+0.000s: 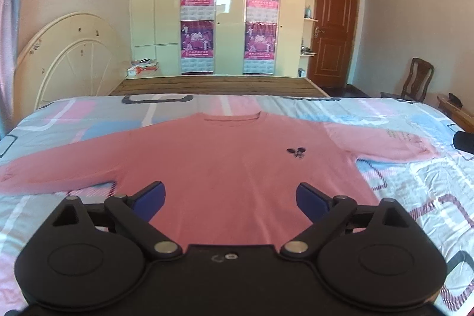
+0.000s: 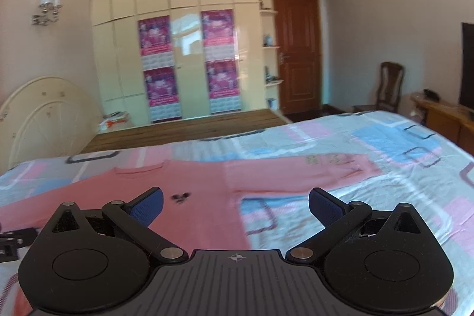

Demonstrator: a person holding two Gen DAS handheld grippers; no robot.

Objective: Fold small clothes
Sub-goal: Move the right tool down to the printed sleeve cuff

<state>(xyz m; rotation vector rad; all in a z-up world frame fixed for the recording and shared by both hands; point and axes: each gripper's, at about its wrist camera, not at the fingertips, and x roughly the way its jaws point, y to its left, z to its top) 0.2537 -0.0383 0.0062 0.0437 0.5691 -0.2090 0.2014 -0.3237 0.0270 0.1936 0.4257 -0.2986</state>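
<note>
Two grippers hang over a bed (image 1: 414, 197) with nothing in them: the left gripper (image 1: 230, 199) has its blue fingers (image 1: 151, 202) spread wide above the lower body of a pink long-sleeved top (image 1: 225, 162), and the right gripper (image 2: 235, 206) has its fingers (image 2: 324, 208) spread just as wide, one over the top's side and the other over the patterned bedcover. Neither touches cloth.

That pink top lies flat and face up in the middle of the bed, neckline (image 1: 232, 117) at the far side, hem nearest the cameras, both sleeves stretched straight out to either side. A small dark emblem (image 1: 296, 152) sits on the chest. No fold shows anywhere, so I judge the task to be at its very start, with the garment laid out and the first fold not yet begun.

As a likely next move, each gripper needs to drop to a sleeve or a side edge, pinch a single layer, and carry it across the body. The right sleeve (image 2: 311, 171) reaches out well clear of the right gripper.

Open bedcover surrounds the top on all sides, giving room to swing sleeves inward. Far off stand a wardrobe (image 1: 231, 5), a door (image 1: 334, 31) and a chair (image 1: 414, 82), all well apart from the work.
</note>
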